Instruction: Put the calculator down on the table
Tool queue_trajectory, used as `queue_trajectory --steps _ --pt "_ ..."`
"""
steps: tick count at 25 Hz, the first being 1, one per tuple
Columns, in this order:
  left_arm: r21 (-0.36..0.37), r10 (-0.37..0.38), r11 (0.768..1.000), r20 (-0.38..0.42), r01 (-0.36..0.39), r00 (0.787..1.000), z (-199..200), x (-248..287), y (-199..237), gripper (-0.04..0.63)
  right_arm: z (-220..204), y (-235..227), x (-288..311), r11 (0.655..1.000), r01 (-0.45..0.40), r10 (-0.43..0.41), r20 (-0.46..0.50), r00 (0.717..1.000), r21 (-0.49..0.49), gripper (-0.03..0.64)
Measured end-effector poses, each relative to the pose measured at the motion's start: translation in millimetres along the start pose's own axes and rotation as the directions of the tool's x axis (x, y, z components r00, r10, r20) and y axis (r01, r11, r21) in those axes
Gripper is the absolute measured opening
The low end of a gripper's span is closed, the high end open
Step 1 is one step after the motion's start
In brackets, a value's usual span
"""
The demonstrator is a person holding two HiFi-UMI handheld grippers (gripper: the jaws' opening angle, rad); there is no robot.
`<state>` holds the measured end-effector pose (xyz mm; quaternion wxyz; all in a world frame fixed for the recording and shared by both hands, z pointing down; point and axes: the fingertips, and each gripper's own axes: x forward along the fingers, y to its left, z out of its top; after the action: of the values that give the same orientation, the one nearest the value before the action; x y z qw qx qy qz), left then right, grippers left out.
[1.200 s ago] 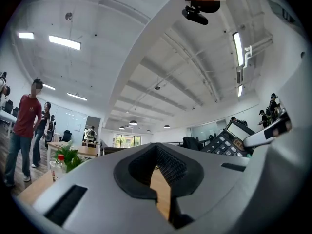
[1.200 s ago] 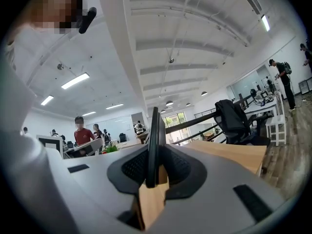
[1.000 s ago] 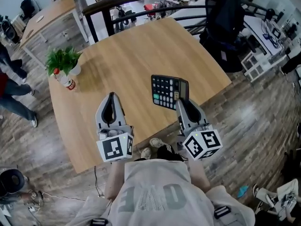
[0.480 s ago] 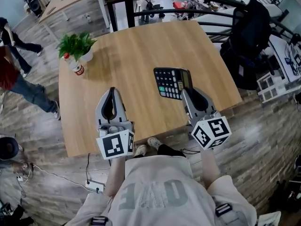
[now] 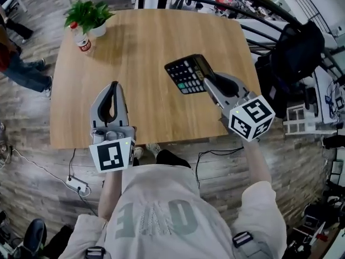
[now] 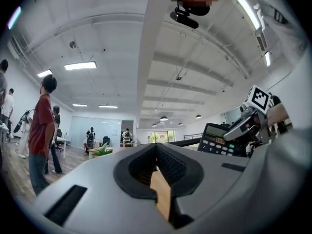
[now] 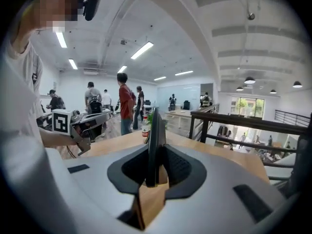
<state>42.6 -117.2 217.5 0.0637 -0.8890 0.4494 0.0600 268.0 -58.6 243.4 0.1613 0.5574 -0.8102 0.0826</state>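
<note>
I'm swinging my right gripper round, jaws clamping the calculator, now angled above the surface, not landed yet. My left gripper is idling, jaws closed, empty.

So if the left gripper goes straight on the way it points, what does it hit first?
Likely nothing. The left gripper aims across bare table, right of the plant, left of the held calculator. Looks free past the far edge; depth unclear.
</note>
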Motion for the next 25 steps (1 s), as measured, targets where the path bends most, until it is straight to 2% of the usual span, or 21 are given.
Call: queue_trajectory --steps 2,4,7,9,11,15,17,19,22,25 --pt "-0.007 0.023 1.000 -0.043 -0.023 0.999 -10 -4 3 0.009 -4 -3 16 0.996 -0.094 0.094 -0.062 0.994 -0.002 0.076" --pt "-0.004 0.049 0.999 -0.082 -0.049 0.995 -22 -9 6 0.009 -12 -3 33 0.981 -0.194 0.192 -0.125 0.973 0.002 0.077" --pt "0.015 0.092 0.996 -0.127 -0.091 0.988 -47 -10 20 0.009 -33 1 70 0.942 -0.335 0.325 -0.220 0.920 -0.005 0.077" --pt "0.019 0.129 0.992 -0.150 -0.128 0.980 -67 -10 37 0.009 -51 7 103 0.910 -0.414 0.398 -0.279 0.874 0.000 0.077" --pt "0.009 0.175 0.984 -0.174 -0.176 0.969 -83 -18 51 0.009 -73 21 132 0.865 -0.501 0.481 -0.340 0.808 0.035 0.076" --pt "0.017 0.200 0.979 -0.203 -0.201 0.959 -97 -24 52 0.009 -117 41 159 0.738 -0.660 0.643 -0.442 0.625 0.142 0.076" --pt "0.015 0.200 0.979 -0.212 -0.202 0.957 -103 -24 48 0.009 -137 47 169 0.676 -0.710 0.699 -0.474 0.535 0.195 0.077" --pt "0.004 0.206 0.978 -0.229 -0.210 0.952 -112 -29 48 0.009 -157 58 180 0.626 -0.735 0.742 -0.488 0.459 0.261 0.077" --pt "-0.005 0.194 0.979 -0.268 -0.203 0.944 -127 -34 46 0.009 -184 67 193 0.574 -0.745 0.782 -0.496 0.377 0.340 0.077" --pt "-0.009 0.179 0.982 -0.292 -0.189 0.940 -136 -33 42 0.009 -207 62 198 0.560 -0.743 0.785 -0.521 0.334 0.367 0.077"
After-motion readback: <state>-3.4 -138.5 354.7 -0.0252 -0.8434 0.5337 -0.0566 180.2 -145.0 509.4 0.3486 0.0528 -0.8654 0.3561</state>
